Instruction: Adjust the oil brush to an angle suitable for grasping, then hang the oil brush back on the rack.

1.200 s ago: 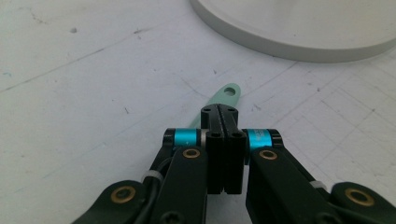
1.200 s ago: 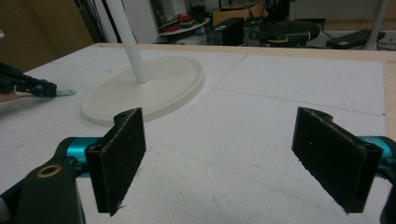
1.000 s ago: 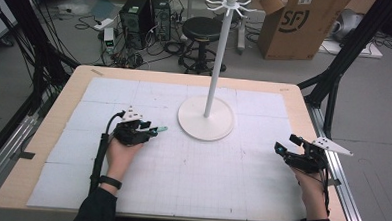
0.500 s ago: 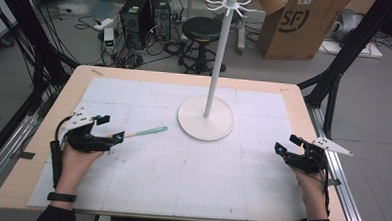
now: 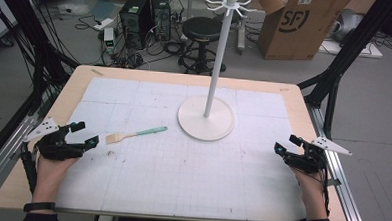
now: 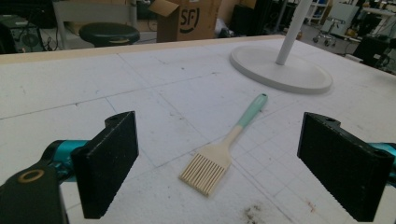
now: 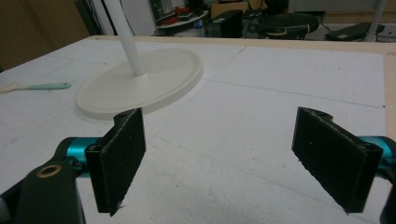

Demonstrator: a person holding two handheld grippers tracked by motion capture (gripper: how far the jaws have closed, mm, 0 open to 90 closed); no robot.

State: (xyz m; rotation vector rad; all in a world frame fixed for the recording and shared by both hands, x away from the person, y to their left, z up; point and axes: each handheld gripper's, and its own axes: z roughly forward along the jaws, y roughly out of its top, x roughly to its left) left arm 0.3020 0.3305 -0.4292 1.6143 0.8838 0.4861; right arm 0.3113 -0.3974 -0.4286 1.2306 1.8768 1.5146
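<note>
A small brush (image 5: 135, 134) with a teal handle and pale bristles lies flat on the white mat, left of the white hanger stand (image 5: 193, 121). My left gripper (image 5: 87, 134) rests near the mat's left edge, a short way from the bristles. Its jaws have just been opening and nothing is between them. In the left gripper view the brush (image 6: 224, 149) lies ahead of the open left gripper (image 6: 226, 161), apart from both pads. My right gripper (image 5: 286, 144) sits open at the right edge. In the right gripper view the right gripper (image 7: 233, 158) faces the stand's base (image 7: 140, 86).
The stand's tall pole (image 5: 217, 56) rises from the round base, with hooks at its top. Beyond the table's far edge stand a black stool (image 5: 203, 28), a computer tower (image 5: 138, 13) and a cardboard box (image 5: 300, 25). Black frame posts flank the table.
My left hand has drawn back to the left, away from the brush, which stays on the mat. The left jaws have spread apart. The right hand has not moved.
</note>
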